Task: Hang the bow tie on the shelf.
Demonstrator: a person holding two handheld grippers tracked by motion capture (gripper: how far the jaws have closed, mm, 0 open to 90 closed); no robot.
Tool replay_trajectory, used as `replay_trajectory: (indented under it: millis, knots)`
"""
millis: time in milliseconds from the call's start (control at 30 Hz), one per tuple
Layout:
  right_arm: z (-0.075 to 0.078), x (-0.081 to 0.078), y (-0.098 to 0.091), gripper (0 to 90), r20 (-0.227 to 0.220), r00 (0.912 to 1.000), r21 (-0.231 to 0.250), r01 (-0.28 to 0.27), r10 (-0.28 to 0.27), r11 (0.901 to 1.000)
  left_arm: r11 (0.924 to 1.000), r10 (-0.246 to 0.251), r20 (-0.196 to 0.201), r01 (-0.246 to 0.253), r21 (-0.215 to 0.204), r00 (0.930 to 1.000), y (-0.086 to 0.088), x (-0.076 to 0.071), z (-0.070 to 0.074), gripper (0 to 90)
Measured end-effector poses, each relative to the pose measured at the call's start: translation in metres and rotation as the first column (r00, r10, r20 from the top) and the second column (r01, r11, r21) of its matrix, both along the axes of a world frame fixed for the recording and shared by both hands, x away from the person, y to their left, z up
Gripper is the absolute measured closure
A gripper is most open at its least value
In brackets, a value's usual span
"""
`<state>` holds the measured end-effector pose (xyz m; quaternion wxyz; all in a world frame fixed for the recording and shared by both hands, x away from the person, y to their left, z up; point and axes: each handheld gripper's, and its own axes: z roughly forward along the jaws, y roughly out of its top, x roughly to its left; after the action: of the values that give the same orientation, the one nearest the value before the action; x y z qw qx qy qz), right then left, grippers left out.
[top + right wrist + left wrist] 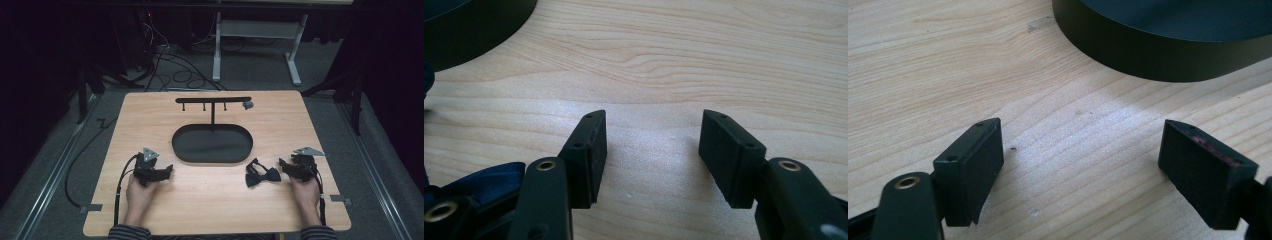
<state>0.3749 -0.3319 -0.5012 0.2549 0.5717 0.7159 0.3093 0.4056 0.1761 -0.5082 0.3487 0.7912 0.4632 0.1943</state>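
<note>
Beside right gripper (286, 169), jaws wide: dark bow tie (262, 176), cut off in right gripper view; left gripper (165, 172) wide, empty.

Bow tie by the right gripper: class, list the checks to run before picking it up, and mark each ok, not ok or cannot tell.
1. Right gripper jaws open: ok.
2. Left gripper jaws open, nothing between them: ok.
3. Bow tie lies flat on the table, apart from the tray: ok.
4. Bow tie between the right gripper's jaws: not ok; it sits off to one side.
5. Free hooks on the stand: cannot tell.
</note>
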Motion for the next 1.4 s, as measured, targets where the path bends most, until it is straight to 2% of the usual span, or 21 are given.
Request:
replay_trajectory:
  millis: [567,767,1233,1400]
  knots:
    - [0.004,-0.004,-0.002,50.4,0.006,1.0000,0.032,-0.005,0.005,0.9995,1.0000,0.000,0.000,0.000,0.000,1.0000,0.000,0.000,0.000,18.6]
    - [0.009,-0.008,-0.003,52.0,0.010,0.9999,0.062,-0.013,0.013,0.9980,1.0000,0.000,0.000,0.000,0.000,1.0000,0.000,0.000,0.000,18.6]
    - [0.019,-0.023,0.001,56.6,0.029,0.9975,0.129,-0.067,0.064,0.9893,1.0000,0.000,0.000,0.000,0.001,1.0000,0.000,0.000,0.000,18.6]
    - [0.021,-0.026,0.003,56.9,0.040,0.9964,0.138,-0.079,0.074,0.9872,1.0000,0.000,0.000,0.000,0.001,1.0000,0.000,0.000,0.000,18.6]
